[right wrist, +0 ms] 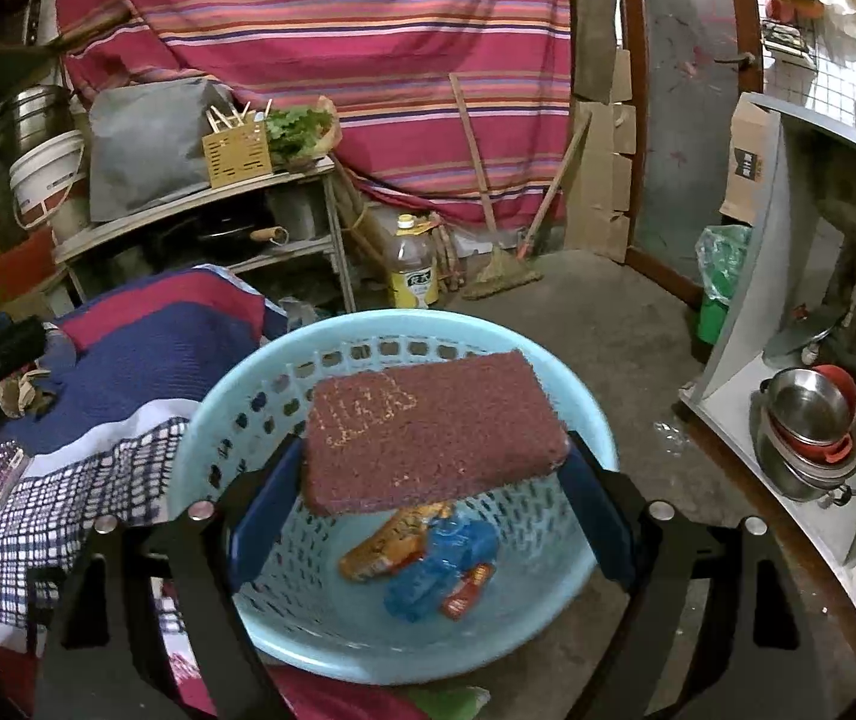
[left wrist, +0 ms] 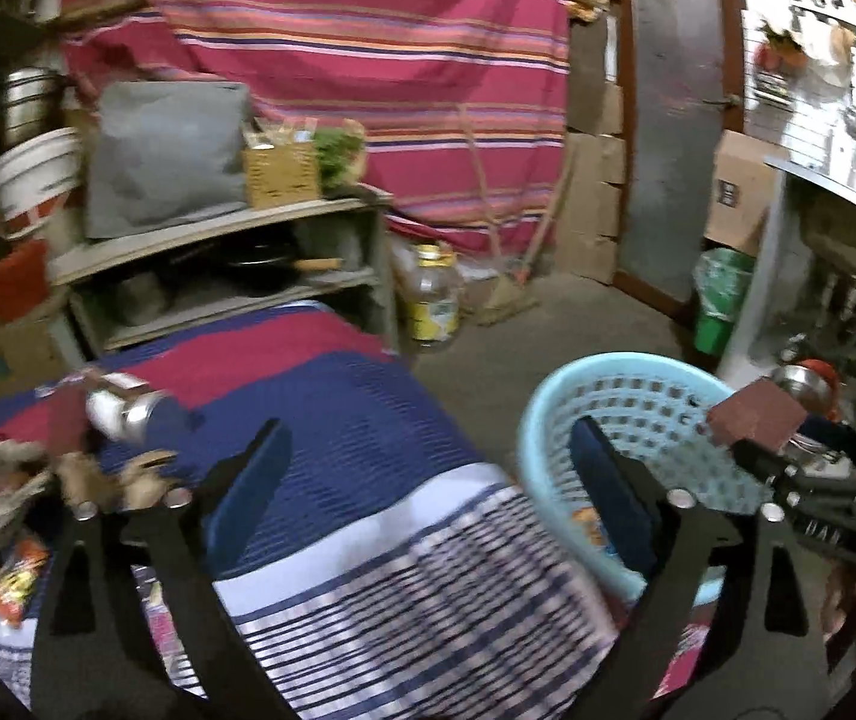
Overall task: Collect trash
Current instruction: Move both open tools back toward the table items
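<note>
My right gripper is shut on a maroon scouring pad and holds it flat over the light-blue plastic basket. In the basket lie an orange wrapper, a crumpled blue plastic piece and a small red wrapper. My left gripper is open over the striped blanket, with nothing between its fingers. Left of it lie loose wrappers and crumpled paper and a metal can. In the left wrist view the basket stands to the right, with the pad above its rim.
A low shelf behind the blanket holds a grey bag, a box and greens. A yellow-labelled bottle and a broom stand by the striped curtain. A green bin and stacked metal bowls are at the right.
</note>
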`<state>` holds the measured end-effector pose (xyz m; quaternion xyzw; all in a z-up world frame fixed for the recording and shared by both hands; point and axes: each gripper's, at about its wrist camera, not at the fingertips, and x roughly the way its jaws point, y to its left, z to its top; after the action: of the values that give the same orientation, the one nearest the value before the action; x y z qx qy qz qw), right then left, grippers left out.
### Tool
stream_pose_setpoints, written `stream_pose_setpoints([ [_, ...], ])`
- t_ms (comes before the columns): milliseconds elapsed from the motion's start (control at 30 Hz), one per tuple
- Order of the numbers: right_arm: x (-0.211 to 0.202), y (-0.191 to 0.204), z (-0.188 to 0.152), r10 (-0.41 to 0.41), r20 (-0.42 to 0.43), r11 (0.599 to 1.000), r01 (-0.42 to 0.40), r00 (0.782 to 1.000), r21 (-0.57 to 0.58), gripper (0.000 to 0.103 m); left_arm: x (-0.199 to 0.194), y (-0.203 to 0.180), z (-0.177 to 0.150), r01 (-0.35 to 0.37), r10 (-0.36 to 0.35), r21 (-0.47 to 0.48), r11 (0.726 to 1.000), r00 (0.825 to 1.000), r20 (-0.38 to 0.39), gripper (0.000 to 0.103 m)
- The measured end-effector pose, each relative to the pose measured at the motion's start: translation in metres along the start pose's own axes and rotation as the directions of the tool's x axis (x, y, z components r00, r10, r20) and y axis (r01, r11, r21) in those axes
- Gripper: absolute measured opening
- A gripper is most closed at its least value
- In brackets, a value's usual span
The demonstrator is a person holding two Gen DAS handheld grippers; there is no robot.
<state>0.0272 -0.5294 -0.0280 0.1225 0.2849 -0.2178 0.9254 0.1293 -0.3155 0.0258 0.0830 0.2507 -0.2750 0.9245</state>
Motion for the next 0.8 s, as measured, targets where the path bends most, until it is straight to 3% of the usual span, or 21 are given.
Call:
stream_pose_setpoints([
  [67,0.004,0.007,0.0,0.001,0.0,1.0,-0.001,1.0,-0.005,0.084,-0.01,0.019,-0.006,-0.037,0.037,-0.017,0.999,0.999,0.004,0.097],
  [133,0.007,0.012,0.001,-0.014,0.003,1.0,0.014,1.0,-0.016,0.092,-0.02,0.037,-0.012,-0.077,0.077,-0.017,0.997,0.997,0.011,0.097],
  [333,0.008,0.024,0.002,-0.037,0.001,0.999,0.037,0.999,-0.03,0.092,-0.043,0.105,-0.029,-0.181,0.181,-0.072,0.981,0.983,-0.004,0.097],
  [533,-0.007,0.053,0.001,0.015,0.022,0.999,-0.014,1.0,-0.049,0.092,-0.053,0.166,-0.046,-0.275,0.274,-0.136,0.952,0.961,-0.028,0.097],
  [700,-0.013,0.1,-0.002,0.061,0.033,0.992,-0.057,0.998,-0.11,0.092,-0.058,0.212,-0.068,-0.335,0.328,-0.167,0.927,0.942,-0.068,0.098],
  [800,-0.014,0.129,-0.005,0.101,0.029,0.986,-0.096,0.994,-0.133,0.092,-0.06,0.238,-0.076,-0.341,0.327,-0.194,0.92,0.94,-0.1,0.097],
])
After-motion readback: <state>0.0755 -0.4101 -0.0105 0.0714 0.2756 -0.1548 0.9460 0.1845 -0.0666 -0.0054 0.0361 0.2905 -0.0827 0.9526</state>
